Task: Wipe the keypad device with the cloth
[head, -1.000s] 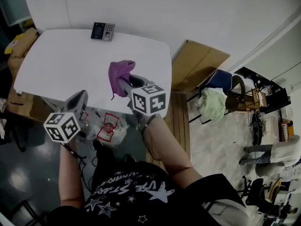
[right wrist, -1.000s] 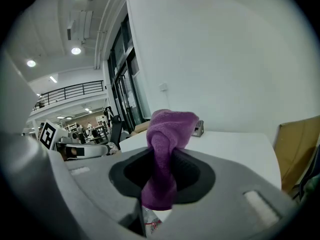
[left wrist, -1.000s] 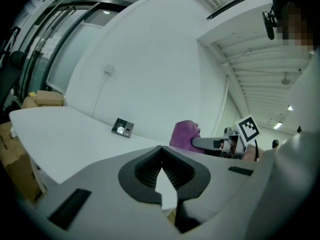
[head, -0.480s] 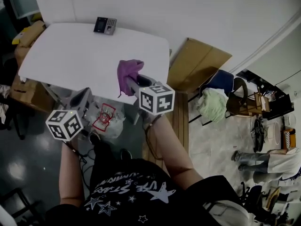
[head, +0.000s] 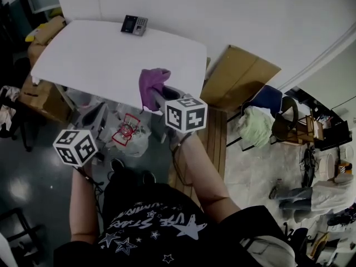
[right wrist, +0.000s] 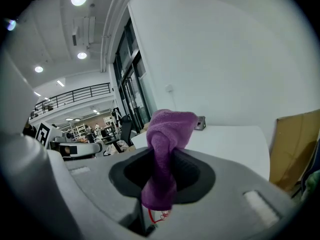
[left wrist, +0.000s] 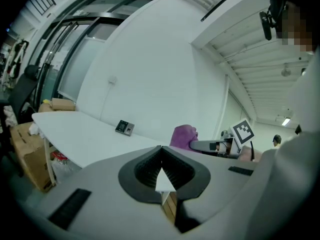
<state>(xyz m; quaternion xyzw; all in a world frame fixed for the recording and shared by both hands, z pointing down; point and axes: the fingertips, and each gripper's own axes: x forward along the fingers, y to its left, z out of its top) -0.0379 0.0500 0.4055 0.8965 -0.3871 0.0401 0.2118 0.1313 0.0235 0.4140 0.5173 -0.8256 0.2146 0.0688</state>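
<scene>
Right tongs [right wrist: 160, 170] pinch cloth [right wrist: 169, 126] at its bunched middle — probably soft, limp, light; left tongs [left wrist: 161, 173] closed, empty.

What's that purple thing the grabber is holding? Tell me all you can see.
A purple cloth, soft and fuzzy like terry towel, bunched into a wad. The right gripper pinches its middle between dark fingers; a rounded lump stands above, a tail hangs below. It is held up by the white table's near edge.
</scene>
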